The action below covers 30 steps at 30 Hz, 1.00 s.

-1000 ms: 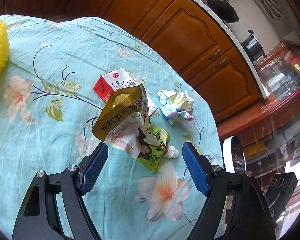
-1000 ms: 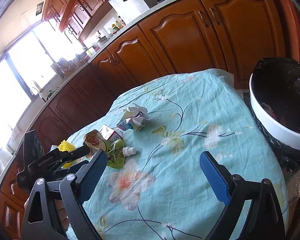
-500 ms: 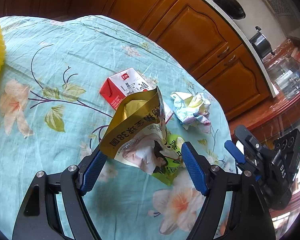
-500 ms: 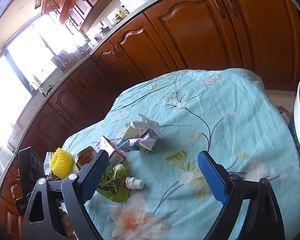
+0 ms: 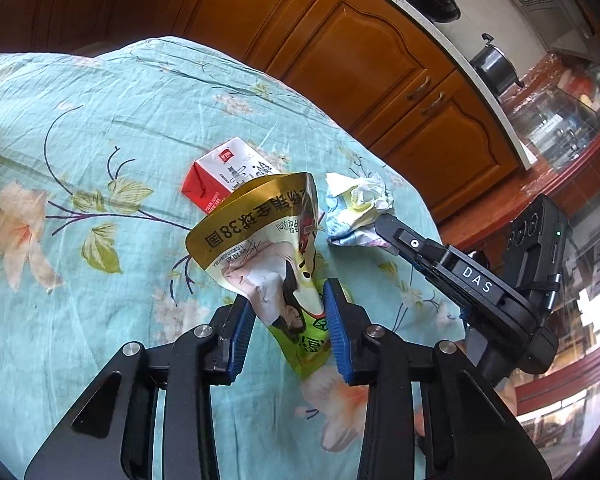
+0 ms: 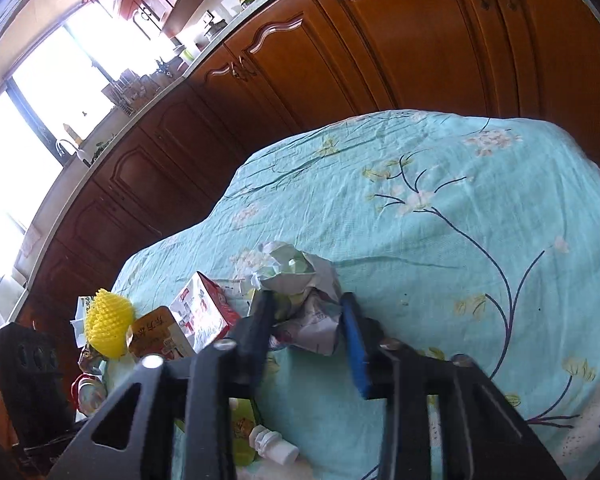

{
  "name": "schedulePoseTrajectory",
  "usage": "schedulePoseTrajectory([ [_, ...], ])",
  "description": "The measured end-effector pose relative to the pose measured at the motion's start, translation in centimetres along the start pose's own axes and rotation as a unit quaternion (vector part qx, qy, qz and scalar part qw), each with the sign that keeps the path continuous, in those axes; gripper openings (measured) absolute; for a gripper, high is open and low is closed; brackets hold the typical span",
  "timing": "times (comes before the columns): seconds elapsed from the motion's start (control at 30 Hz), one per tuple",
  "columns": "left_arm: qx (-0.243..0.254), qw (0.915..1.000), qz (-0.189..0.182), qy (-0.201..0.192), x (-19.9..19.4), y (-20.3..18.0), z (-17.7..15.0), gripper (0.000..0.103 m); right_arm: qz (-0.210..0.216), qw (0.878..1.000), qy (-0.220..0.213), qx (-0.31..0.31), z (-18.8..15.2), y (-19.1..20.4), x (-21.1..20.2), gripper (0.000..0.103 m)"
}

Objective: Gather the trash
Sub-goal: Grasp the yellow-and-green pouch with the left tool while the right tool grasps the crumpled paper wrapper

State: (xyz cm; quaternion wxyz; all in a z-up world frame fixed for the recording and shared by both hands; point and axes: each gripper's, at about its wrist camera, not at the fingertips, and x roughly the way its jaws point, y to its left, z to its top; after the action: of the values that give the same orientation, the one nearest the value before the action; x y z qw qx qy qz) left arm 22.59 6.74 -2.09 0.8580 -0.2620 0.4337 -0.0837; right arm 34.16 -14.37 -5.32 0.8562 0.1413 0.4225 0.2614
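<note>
Trash pinched by both tongs on a floral cloth [image 5: 100,128].
"38" is printed on the gold band of the pouch [image 5: 268,248], which is gripped between the pads of the left tongs [image 5: 288,320]; "DAS" is read on the right tongs [image 6: 306,336], pressed around one paper wad [image 6: 304,304]. One red-and-white carton [image 5: 224,172] lies just beyond the pouch.
</note>
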Motion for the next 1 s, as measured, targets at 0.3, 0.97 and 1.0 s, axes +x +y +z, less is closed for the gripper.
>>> schedulePoseTrajectory([
  [0.3,0.086,0.9932,-0.038,0.069,-2.1,-2.2,-0.4,0.024,0.005,1.0,-0.013,0.004,-2.1,-1.0,-5.7,0.017],
  [0.97,0.178,0.9792,0.059,0.078,3.5,-7.8,-1.9,0.026,-0.021,0.998,-0.03,0.043,-6.8,-5.0,-12.2,0.014],
  [1.0,0.172,0.9803,0.062,0.075,3.7,-7.7,-1.9,0.026,-0.023,0.998,-0.029,0.043,-6.8,-5.3,-12.0,0.014],
])
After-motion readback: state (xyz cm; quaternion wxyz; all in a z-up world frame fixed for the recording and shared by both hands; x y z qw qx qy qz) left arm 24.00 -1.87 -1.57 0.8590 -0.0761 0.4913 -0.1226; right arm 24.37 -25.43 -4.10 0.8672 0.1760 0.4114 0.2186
